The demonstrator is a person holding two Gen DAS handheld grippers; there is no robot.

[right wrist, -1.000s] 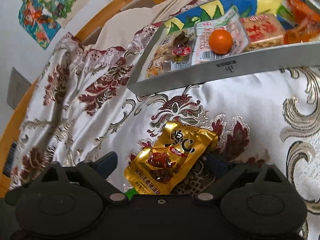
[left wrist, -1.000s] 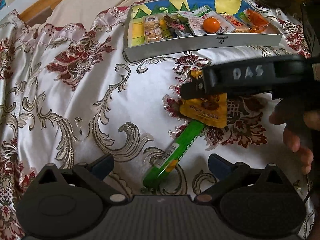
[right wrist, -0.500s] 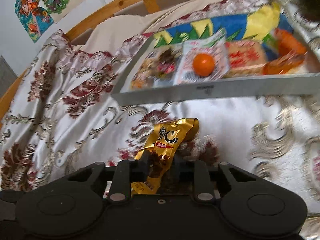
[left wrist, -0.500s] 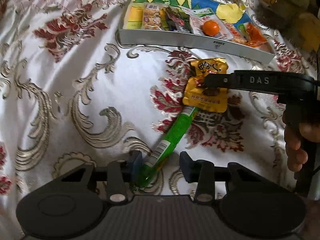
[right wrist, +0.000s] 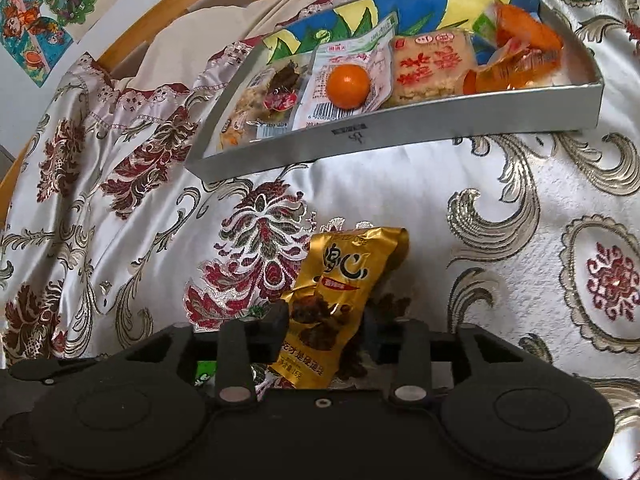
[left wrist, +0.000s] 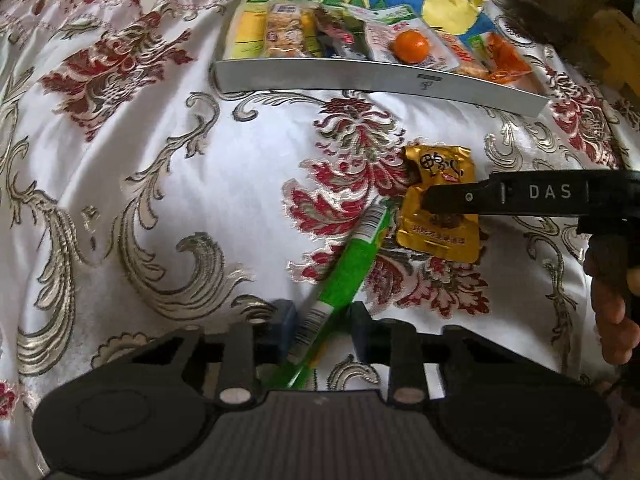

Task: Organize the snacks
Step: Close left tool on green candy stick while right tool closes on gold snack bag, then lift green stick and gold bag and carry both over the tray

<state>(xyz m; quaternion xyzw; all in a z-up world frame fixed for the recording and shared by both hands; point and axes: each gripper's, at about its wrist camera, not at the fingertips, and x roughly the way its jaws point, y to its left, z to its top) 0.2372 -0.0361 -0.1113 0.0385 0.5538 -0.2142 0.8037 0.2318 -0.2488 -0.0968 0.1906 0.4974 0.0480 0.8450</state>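
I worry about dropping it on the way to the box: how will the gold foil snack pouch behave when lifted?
The gold foil pouch looks small and probably light. Its glossy foil may be slippery between the right gripper pads. Its free top already curls and stands up, so it likely flexes rather than stays stiff.

The cloth [left wrist: 224, 184] is glossy satin with raised, woven red and gold brocade. The box [right wrist: 400, 136] has smooth, matt grey card walls. The gold pouch [right wrist: 344, 280] is shiny, crinkled foil; the green stick [left wrist: 352, 256] is glossy plastic wrap. The orange ball [right wrist: 347, 87] looks smooth. Both grippers are matt black plastic. The rail [right wrist: 168, 8] is varnished wood.
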